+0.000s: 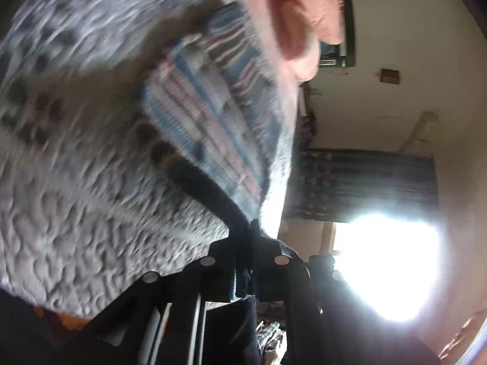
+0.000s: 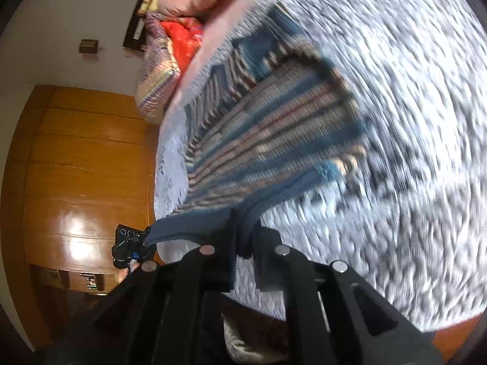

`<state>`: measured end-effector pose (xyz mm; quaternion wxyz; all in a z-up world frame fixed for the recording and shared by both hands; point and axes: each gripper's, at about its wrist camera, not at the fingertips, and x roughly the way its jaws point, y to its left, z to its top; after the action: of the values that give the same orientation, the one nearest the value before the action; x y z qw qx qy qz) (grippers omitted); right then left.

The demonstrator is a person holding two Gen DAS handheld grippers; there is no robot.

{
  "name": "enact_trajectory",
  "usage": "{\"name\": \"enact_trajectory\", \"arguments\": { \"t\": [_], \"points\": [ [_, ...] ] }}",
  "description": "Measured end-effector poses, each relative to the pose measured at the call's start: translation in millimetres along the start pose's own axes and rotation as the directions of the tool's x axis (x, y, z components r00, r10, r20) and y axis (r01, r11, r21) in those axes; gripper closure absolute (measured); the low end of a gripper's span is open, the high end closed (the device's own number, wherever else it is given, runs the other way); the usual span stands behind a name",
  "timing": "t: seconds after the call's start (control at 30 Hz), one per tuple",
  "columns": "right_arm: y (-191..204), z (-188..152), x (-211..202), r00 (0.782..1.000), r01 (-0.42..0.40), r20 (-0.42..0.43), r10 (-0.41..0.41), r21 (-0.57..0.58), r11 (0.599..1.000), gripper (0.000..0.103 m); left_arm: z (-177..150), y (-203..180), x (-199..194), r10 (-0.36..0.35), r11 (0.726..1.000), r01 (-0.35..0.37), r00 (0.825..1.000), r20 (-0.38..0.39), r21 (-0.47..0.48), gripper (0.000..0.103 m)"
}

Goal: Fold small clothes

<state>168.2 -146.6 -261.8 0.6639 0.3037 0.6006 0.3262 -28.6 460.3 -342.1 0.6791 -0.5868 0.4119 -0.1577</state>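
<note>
A small striped garment (image 1: 210, 115) in blue, white and red with a dark blue hem stretches over a grey quilted bedspread (image 1: 76, 213). My left gripper (image 1: 251, 228) is shut on its dark hem, with cloth bunched between the fingers. In the right wrist view the same striped garment (image 2: 274, 140) fans out from my right gripper (image 2: 243, 228), which is shut on the blue hem. The left gripper (image 2: 134, 248) also shows there at the garment's far corner, holding the hem taut. Both views are blurred by motion.
Pink and red bedding (image 1: 304, 15) is heaped at the head of the bed, with a striped pillow (image 2: 158, 85) beside it. A wooden wardrobe (image 2: 79, 164) stands off the bed's side. A bright window (image 1: 386, 267) and a dark curtain (image 1: 365, 185) lie on the other side.
</note>
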Motion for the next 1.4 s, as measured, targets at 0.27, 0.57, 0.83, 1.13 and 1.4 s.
{"name": "enact_trajectory", "arguments": {
  "t": [0.27, 0.57, 0.83, 1.13, 1.4],
  "points": [
    [22.2, 85.1, 16.5, 0.999, 0.031, 0.011, -0.031, -0.037, 0.999, 0.097, 79.6, -30.9, 23.2, 0.021, 1.0, -0.021, 1.0, 0.001, 0.007, 0.095],
    [-5.4, 165.5, 81.1, 0.99, 0.124, -0.066, -0.124, 0.001, 0.992, 0.097, 167.6, 1.7, 79.6, 0.14, 0.986, -0.141, 0.99, -0.027, -0.085, 0.095],
    [-43.9, 205.0, 135.2, 0.976, 0.185, -0.129, -0.178, 0.048, 0.982, 0.09, 219.0, 27.8, 125.0, 0.263, 0.957, -0.269, 0.962, -0.068, -0.105, 0.089],
    [-19.7, 203.1, 88.3, 0.988, 0.151, -0.028, -0.155, -0.125, 0.981, 0.055, 212.0, -20.9, 84.5, 0.317, 0.93, -0.324, 0.946, 0.068, 0.173, 0.029],
    [-12.4, 180.3, 120.0, 0.938, 0.327, 0.033, -0.344, -0.411, 0.851, 0.055, 203.2, -33.4, 119.9, 0.481, 0.777, -0.455, 0.875, 0.055, 0.436, 0.029]
  ]
}}
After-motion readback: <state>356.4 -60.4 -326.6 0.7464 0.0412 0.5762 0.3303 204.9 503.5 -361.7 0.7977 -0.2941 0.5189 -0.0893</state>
